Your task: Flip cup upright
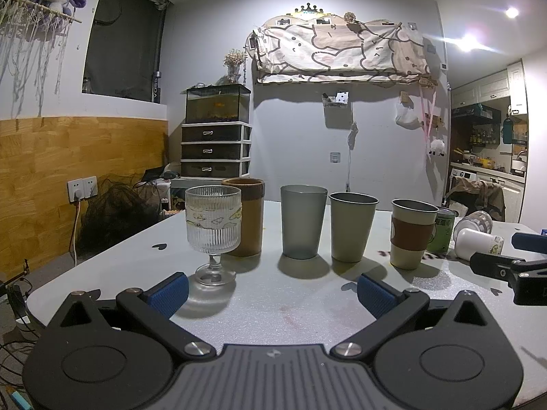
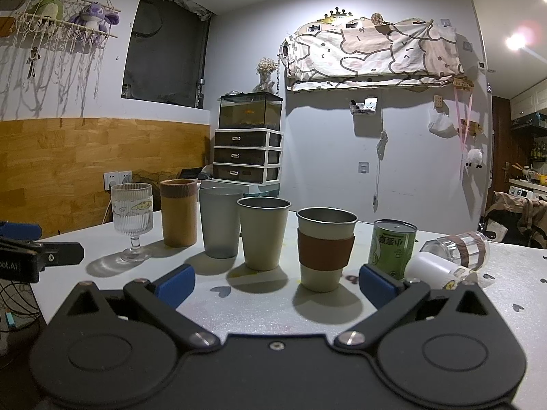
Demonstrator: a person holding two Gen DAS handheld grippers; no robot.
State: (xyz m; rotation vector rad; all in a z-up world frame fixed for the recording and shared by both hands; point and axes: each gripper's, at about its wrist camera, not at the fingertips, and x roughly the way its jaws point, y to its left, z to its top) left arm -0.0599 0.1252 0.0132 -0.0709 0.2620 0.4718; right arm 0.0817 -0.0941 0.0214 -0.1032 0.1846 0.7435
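A white cup (image 2: pixel 436 271) with a small print lies on its side at the table's right, next to a clear glass cup (image 2: pixel 454 247) that also lies on its side. Both show in the left wrist view, the white cup (image 1: pixel 478 243) in front of the clear cup (image 1: pixel 477 221). My right gripper (image 2: pixel 277 285) is open and empty, low over the table, with the white cup just beyond its right finger. My left gripper (image 1: pixel 271 294) is open and empty in front of the cup row. The right gripper also shows at the right edge of the left wrist view (image 1: pixel 502 266).
Upright on the white table (image 2: pixel 259 311), left to right: a ribbed stem glass (image 2: pixel 133 222), a brown cylinder cup (image 2: pixel 178 212), a grey tumbler (image 2: pixel 219 222), a beige cup (image 2: pixel 263 233), a sleeved cup (image 2: pixel 324 249) and a green can (image 2: pixel 393 247). The left gripper (image 2: pixel 30 253) is at the far left.
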